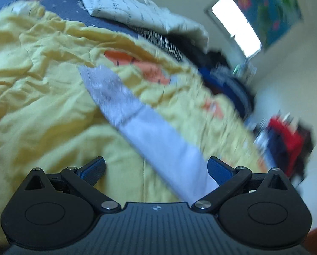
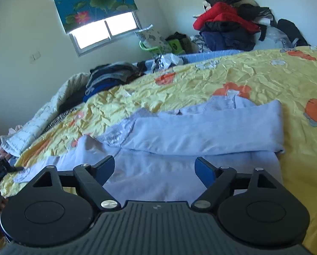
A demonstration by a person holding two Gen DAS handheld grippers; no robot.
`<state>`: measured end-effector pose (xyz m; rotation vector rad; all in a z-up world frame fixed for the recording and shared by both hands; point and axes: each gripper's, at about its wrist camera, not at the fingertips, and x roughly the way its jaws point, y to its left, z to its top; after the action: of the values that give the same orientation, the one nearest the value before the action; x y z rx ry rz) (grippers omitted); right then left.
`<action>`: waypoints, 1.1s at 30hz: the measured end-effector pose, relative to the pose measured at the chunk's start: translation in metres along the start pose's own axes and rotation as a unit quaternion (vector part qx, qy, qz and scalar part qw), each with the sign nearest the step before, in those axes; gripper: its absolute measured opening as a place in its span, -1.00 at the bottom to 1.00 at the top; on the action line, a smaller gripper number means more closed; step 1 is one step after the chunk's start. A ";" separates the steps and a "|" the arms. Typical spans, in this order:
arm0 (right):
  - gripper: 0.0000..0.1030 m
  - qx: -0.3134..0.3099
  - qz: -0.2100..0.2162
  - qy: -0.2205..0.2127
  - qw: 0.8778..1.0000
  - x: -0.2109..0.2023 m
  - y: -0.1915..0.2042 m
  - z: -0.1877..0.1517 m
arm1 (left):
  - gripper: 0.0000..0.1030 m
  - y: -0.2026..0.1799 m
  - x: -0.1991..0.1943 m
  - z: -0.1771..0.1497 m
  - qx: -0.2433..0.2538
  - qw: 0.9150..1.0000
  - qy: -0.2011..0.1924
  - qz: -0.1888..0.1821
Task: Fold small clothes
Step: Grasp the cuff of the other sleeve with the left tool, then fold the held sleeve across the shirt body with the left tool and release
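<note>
The pale blue garment (image 2: 179, 148) lies crosswise just ahead of the right gripper (image 2: 154, 170), its fingers spread and empty; the left gripper (image 1: 156, 167), likewise agape, sits farther off

open right gripper (image 2: 154, 170) over pale blue garment (image 2: 179, 131)

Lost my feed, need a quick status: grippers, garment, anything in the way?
Left gripper open, right gripper open, both empty. Light blue top flat on yellow bedsheet, sleeve folded across. Nothing blocking it.
</note>
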<state>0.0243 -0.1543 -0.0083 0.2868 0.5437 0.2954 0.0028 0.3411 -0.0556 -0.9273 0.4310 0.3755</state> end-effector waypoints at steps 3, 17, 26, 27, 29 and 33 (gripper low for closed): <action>0.68 -0.002 0.005 0.003 1.000 -0.001 0.004 -0.003 | 1.00 0.013 0.013 0.014 -0.038 0.999 -0.013 -0.035; 0.69 -0.010 -0.006 -0.007 1.000 -0.012 0.007 -0.009 | -0.41 0.044 0.059 0.048 -0.173 0.984 0.001 -0.049; 0.71 -0.009 -0.020 -0.001 1.000 -0.021 -0.005 -0.012 | -0.88 -0.020 0.039 0.030 0.033 0.998 -0.047 0.030; 0.71 -0.006 -0.022 -0.002 1.000 -0.022 -0.008 -0.012 | -0.88 -0.032 0.036 0.026 0.059 0.996 -0.053 0.031; 0.71 0.002 -0.027 -0.002 1.000 -0.023 -0.015 -0.013 | -0.88 -0.051 0.032 0.019 0.092 0.994 -0.056 0.031; 0.71 0.000 -0.043 0.002 0.999 -0.024 -0.024 -0.014 | -0.87 -0.089 0.032 0.001 0.149 0.987 -0.054 0.025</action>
<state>0.0016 -0.1823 -0.0171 0.2623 0.5588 0.2134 0.0735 0.2970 -0.0105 -0.6035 0.3985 0.3928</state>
